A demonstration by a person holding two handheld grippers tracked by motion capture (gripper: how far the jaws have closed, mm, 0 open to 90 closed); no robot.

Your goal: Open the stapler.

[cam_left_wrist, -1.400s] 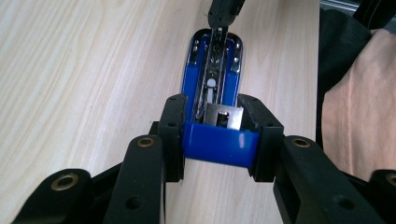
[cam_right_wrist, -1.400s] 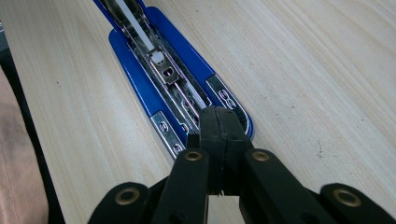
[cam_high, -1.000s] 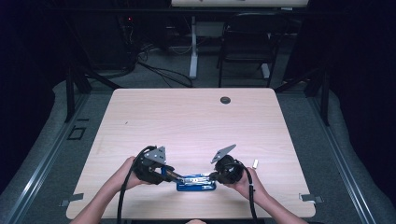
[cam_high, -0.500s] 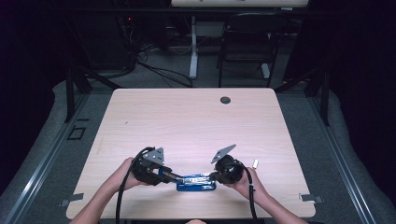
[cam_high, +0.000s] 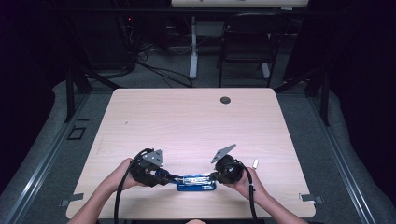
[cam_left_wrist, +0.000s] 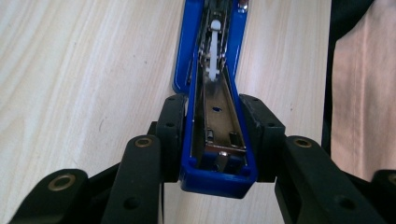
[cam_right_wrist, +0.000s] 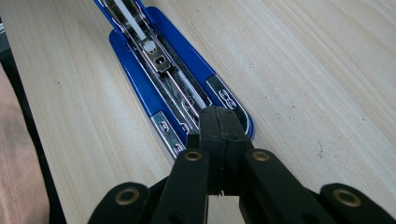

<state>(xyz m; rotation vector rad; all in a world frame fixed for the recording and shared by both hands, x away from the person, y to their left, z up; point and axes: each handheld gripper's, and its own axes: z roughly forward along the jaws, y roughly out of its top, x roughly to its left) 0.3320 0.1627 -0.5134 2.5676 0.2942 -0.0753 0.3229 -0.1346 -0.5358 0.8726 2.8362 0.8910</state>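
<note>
While the blue stapler (cam_high: 196,182) lies opened near the table's (cam_high: 196,121) front edge, the left gripper (cam_left_wrist: 217,140) clamps its lifted top and the right gripper (cam_right_wrist: 219,128), jaws together, presses the metal track. Hard, smooth, springy: best gripped by its plastic sides.

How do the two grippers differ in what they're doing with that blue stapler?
The left gripper has its jaws spread around the blue stapler, clamping the top cover's end from both sides. The right gripper has its jaws pressed shut together, tips resting at the stapler's front end rather than around it. Both are black, hand-held, and point toward each other at the opened stapler.
</note>
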